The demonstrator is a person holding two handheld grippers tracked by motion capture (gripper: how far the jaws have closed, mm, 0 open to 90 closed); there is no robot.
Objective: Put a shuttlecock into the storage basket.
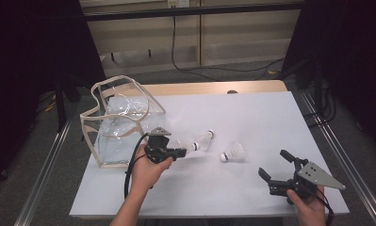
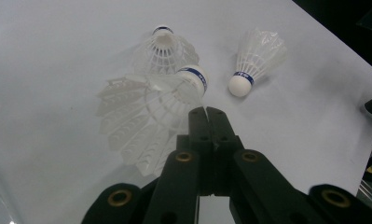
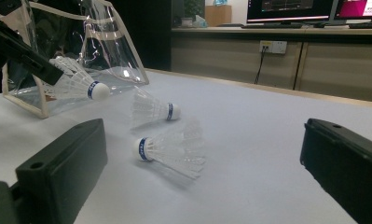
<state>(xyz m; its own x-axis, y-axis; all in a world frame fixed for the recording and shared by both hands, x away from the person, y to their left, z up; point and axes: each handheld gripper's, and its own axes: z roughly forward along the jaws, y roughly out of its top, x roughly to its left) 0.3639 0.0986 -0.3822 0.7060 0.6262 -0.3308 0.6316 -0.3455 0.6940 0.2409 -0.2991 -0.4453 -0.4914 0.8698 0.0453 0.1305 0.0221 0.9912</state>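
No text could be read anywhere. Each shuttlecock carried a blue band with tiny white print around its cork — on the held shuttlecock [image 2: 193, 80], on the second shuttlecock [image 2: 162, 45] and on the third shuttlecock [image 2: 256, 58] — but the letters were too small and blurred to make out. The monitors [image 3: 290, 9] at the back of the room showed coloured screens, their contents illegible as well.

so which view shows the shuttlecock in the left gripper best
The left gripper view: the held shuttlecock is close up, its skirt pinched by the left gripper. The right gripper view shows it side-on, farther off; the high view shows it small.
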